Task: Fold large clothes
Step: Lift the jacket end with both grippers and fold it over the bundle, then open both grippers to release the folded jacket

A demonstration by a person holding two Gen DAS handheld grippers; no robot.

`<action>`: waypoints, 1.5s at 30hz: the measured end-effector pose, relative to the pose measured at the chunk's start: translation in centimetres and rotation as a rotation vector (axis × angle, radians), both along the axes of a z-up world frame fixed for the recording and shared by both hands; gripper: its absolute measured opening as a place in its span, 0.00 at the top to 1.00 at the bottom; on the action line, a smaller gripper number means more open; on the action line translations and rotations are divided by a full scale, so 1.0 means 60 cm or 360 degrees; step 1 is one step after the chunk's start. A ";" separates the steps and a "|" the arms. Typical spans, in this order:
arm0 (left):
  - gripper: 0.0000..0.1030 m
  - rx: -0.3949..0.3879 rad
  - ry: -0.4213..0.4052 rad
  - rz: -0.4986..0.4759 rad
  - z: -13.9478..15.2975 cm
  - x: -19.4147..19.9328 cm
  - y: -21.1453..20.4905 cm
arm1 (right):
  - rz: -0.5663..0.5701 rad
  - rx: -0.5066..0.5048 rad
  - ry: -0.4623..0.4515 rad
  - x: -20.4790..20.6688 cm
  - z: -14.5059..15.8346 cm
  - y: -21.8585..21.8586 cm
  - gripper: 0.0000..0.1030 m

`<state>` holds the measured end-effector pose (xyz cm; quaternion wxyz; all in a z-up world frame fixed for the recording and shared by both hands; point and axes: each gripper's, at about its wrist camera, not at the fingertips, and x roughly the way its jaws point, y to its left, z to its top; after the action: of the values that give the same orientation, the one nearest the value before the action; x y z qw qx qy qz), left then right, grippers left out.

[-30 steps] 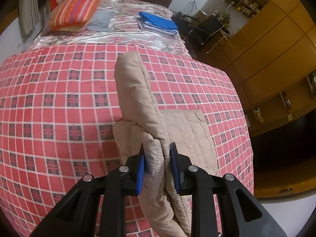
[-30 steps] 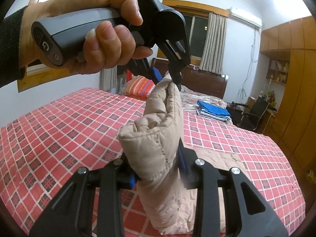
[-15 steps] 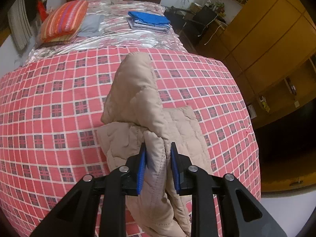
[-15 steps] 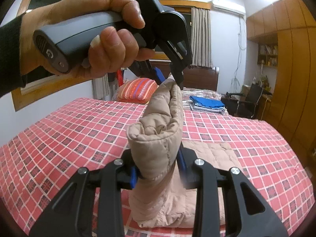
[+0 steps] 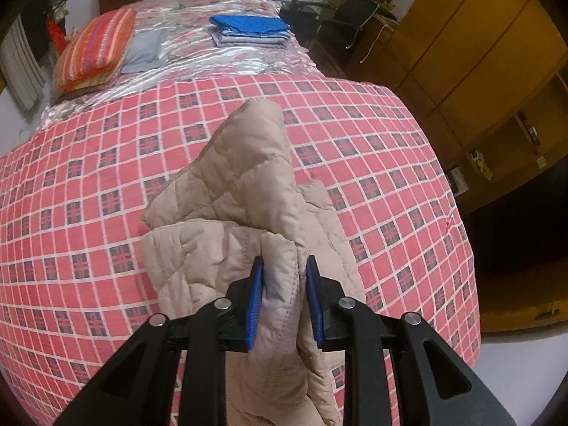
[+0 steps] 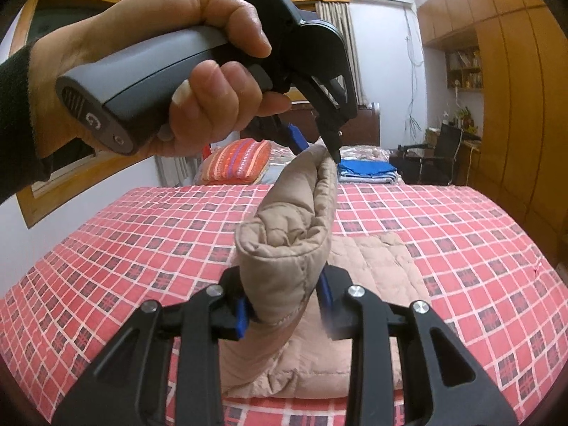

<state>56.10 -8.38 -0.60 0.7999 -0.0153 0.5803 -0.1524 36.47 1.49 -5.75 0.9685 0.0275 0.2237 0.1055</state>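
A beige quilted jacket [image 5: 245,184] lies partly folded on the red checked bedspread [image 5: 88,184], with one edge lifted off it. My left gripper [image 5: 284,301] is shut on that lifted edge, blue pads pressing the padded fabric from both sides. In the right wrist view the jacket [image 6: 294,227] rises as a rolled fold from the flat part [image 6: 376,259] on the bed. My right gripper [image 6: 284,305] is shut on the near end of the fold. The left gripper [image 6: 316,147] pinches the far end, held by a hand [image 6: 198,71] in a dark sleeve.
A striped orange pillow [image 5: 96,49] and a grey cloth [image 5: 145,51] lie at the bed's head. Folded blue clothes [image 5: 248,30] sit on the silvery sheet. Wooden wardrobes [image 5: 479,60] line the right wall beyond the bed's edge. A black chair [image 6: 443,149] stands by a desk.
Both grippers have carried the lifted jacket edge lower and toward the flat part on the bed. The held fold now bunches closer to the rest of the jacket. Both grips stayed shut.
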 end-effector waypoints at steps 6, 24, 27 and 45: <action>0.77 0.0035 0.0016 -0.0042 -0.025 0.007 -0.048 | -0.0035 0.0021 0.0025 0.000 -0.016 -0.033 0.71; 0.79 0.0124 0.0117 -0.0172 -0.164 0.022 -0.173 | -0.0068 0.0430 0.0276 0.029 -0.115 -0.164 0.72; 0.79 0.0109 0.0130 -0.0174 -0.182 0.024 -0.174 | -0.0066 0.0473 0.0313 0.033 -0.128 -0.177 0.72; 0.41 -0.0435 -0.0065 -0.0121 -0.155 -0.019 -0.080 | 0.0315 0.1209 0.0828 0.085 -0.173 -0.296 0.24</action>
<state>54.96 -13.17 -9.88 0.7955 -0.0990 0.5380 -0.2606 41.55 -16.28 -16.14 0.7869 0.3840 0.4062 0.2614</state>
